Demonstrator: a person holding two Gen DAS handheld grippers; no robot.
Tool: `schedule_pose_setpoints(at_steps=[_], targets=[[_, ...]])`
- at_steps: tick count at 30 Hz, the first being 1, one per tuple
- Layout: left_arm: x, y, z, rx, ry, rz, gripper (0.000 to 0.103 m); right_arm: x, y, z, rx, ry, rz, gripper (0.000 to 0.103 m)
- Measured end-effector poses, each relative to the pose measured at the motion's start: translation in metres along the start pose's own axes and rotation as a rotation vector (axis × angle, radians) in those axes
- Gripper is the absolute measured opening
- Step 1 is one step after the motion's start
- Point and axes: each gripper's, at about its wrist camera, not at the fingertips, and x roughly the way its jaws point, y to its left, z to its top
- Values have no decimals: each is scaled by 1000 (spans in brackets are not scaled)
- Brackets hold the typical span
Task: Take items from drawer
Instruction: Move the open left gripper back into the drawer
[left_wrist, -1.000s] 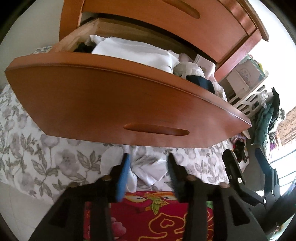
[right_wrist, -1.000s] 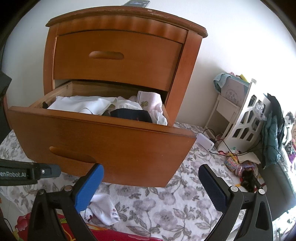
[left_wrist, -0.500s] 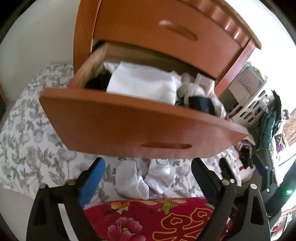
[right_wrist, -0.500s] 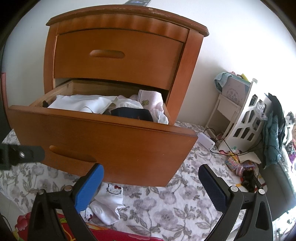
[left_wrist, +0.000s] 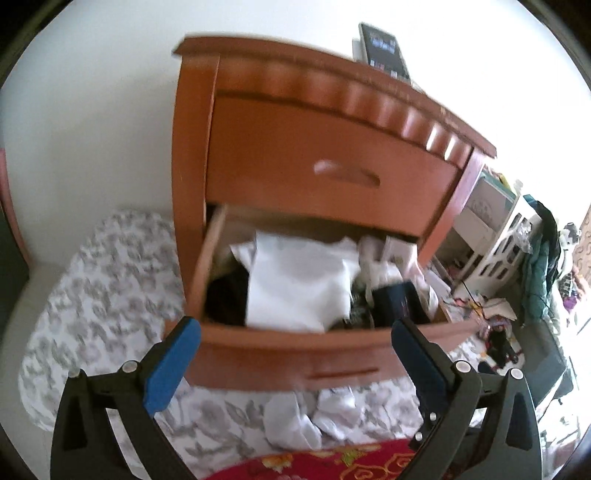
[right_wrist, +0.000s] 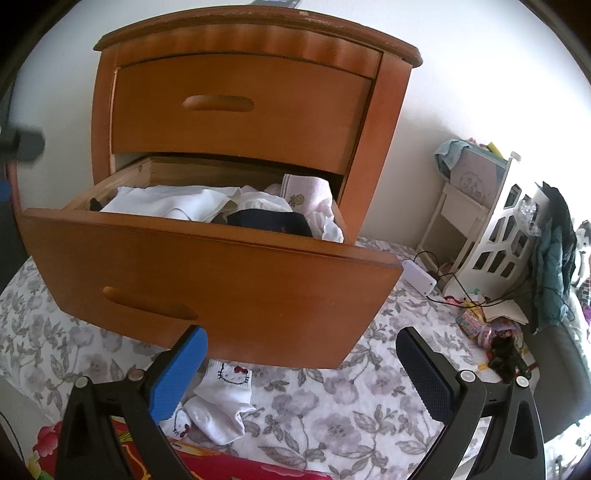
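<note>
The lower drawer (left_wrist: 295, 354) (right_wrist: 221, 280) of the wooden nightstand stands pulled out. In it lie a folded white cloth (left_wrist: 295, 284) (right_wrist: 166, 203), a dark navy item (left_wrist: 395, 302) (right_wrist: 269, 221) and a pink towel (right_wrist: 306, 192). White socks (left_wrist: 314, 413) (right_wrist: 221, 398) lie on the floral cover below the drawer front. My left gripper (left_wrist: 295, 326) hangs above and in front of the drawer, its jaws opening wide with nothing between them. My right gripper (right_wrist: 301, 336) is open and empty, low before the drawer front.
A phone (left_wrist: 384, 51) lies on top of the nightstand. A red patterned blanket (left_wrist: 332, 458) lies nearest me. To the right are a white shelf (right_wrist: 498, 229), a white box with cables (right_wrist: 419, 277), hanging clothes and small clutter.
My left gripper rose from under the drawer front to look down into the drawer, and its jaws spread wide. The white socks now lie loose on the cover. The right gripper stayed put.
</note>
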Motion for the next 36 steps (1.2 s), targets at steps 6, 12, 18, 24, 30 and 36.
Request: schedule_pose_setpoints(at_steps=[6,12,18,24,30,36], targets=[[-5,1,22,19,-48,12,103,-3,-4,0,17,-10,43,103],[7,-9,34,44,-51,-18,103,-3,-20,3,109,-13,146,103],[33,-34,41,107,-4,-45,103,9,-43,4,264,19,222,103],[72,-70,54,221,120,25,103,21,-61,-2,380,61,236,103],[112,-89,67,201,263,70,103,24,-62,-4,385,77,219,103],[150,-110,71,183,399,49,90,24,-63,-4,392,80,221,103]])
